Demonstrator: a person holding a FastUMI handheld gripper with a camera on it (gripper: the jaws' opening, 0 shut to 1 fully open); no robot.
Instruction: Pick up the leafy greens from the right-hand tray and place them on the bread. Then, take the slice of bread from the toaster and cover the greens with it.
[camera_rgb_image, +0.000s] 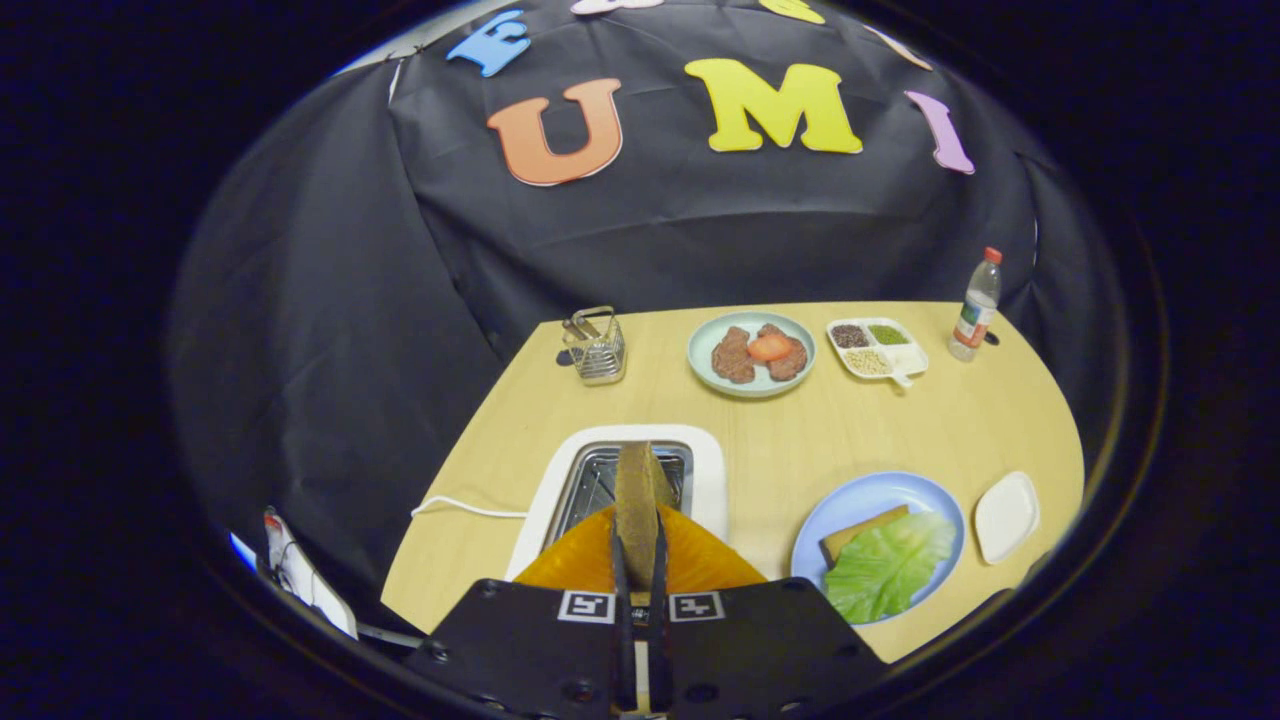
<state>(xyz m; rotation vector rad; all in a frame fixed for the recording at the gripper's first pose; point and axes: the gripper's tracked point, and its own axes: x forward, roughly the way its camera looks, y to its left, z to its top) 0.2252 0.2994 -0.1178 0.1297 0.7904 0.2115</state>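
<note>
Two fingers of tongs (640, 560) clamped on bread slice (638, 500), held on edge, lower centre of frame, above toaster (700, 470) slot. Target lies lower right: blue plate (870, 495) with base bread (860, 530), leafy greens (890, 565) already draped over it. Slice's long axis runs upright; needs laying flat. Bare counter (780, 440) between toaster and plate gives open path; white tray (1006, 515) just beyond plate.

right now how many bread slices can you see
2: one bread slice stands on edge between the gripper fingers, above the toaster; another bread slice lies on the blue plate under the greens.
</note>
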